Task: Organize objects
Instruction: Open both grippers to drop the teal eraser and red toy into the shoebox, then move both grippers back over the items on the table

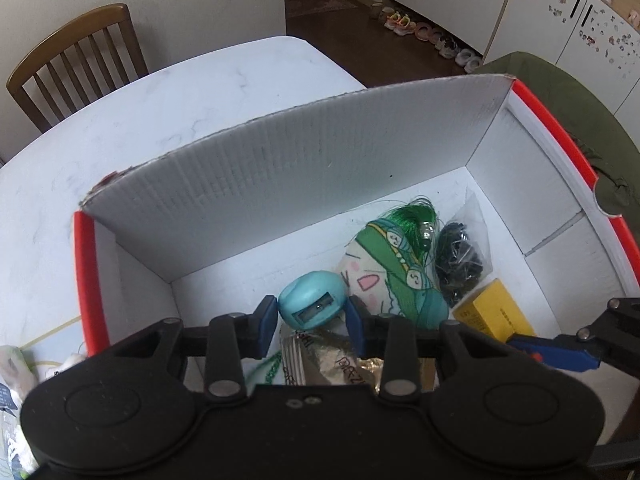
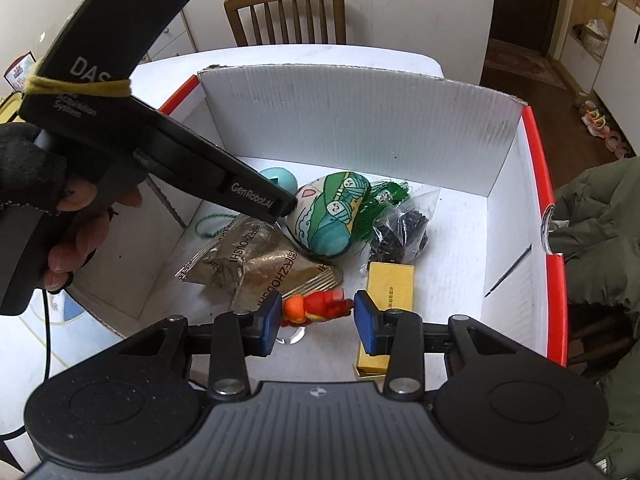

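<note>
1. Surface [image 1: 168, 120]: white, marble-look, carrying a white cardboard box [image 2: 360, 120] with red rim edges; a wooden chair [image 2: 286, 14] stands at its far side.
2. A person's gloved hand [image 2: 52, 208] at far left of the right wrist view grips the handle of the left gripper [image 1: 311, 314], which reaches down into the box.
3. Left gripper fingers [image 1: 266, 314]: set part-way apart with a teal egg-shaped pencil sharpener [image 1: 312, 306] between them. The blue pads sit right at its sides; cannot tell whether they press it or only flank it.
4. Box floor, left of centre: a crumpled gold foil packet [image 2: 256, 260] with printed lettering, and a green cord loop [image 2: 208, 226] just beyond it.
5. Centre: a round stuffed pouch [image 2: 328, 216] with a cartoon face and green pattern, a green tassel [image 2: 390, 196] on its right side.
6. Right gripper [image 2: 316, 316]: fingers wide apart, low in the box, holding nothing. A small red-and-orange toy figure [image 2: 314, 306] lies between them, near the left pad, clear of the right one.
7. Right of centre: a clear bag of small black parts [image 2: 402, 228], beside the pouch.
8. Just nearer than the bag, a yellow carton [image 2: 390, 286], partly behind the right finger.
</note>
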Motion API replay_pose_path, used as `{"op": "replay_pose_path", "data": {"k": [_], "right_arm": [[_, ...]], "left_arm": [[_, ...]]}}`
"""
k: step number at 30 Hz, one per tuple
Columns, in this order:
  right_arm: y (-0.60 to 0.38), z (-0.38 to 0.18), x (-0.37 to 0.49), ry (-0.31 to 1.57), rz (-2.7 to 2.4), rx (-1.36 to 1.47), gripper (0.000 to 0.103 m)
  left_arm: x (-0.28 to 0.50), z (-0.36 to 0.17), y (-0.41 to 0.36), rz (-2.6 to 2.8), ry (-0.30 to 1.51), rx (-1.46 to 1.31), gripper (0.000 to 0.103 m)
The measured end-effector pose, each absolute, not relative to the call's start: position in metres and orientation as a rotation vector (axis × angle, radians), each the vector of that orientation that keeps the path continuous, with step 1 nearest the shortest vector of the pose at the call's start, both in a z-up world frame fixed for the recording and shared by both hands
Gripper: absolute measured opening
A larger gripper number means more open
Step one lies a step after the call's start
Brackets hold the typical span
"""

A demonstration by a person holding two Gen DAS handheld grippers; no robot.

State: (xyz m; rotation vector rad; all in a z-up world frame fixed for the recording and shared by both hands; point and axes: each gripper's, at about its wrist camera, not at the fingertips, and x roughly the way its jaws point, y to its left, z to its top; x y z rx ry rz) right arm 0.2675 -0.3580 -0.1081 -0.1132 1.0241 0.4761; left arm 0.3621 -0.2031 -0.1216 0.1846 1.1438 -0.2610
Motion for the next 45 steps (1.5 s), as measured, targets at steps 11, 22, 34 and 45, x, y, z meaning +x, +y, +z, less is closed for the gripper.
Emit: {"op": "replay_pose_path", "data": {"k": [11,22,34,45], "right_arm": [[-0.374,-0.096,0.264,1.007,0.479,-0.006,0.048],[-0.387,-0.076,0.250,0.954,0.456,0.043,0.050],[-0.388,-0.040,0.222,0.865,0.471,0.070,0.059],[-0.366,-0.016,0.193,0.801,0.502,0.075,0.068]], "left_arm": [[0.365,-0.125,-0.201,-0.235,1.201,0.170,0.054],[0.341,-0.097,-0.201,-0.292,1.144,0.124,0.061],[0.288,-0.043,-0.179,-0.362,0.998,0.049,0.068],[0.236,-0.006,-0.141,-0.380,0.896,0.006,0.078]]}}
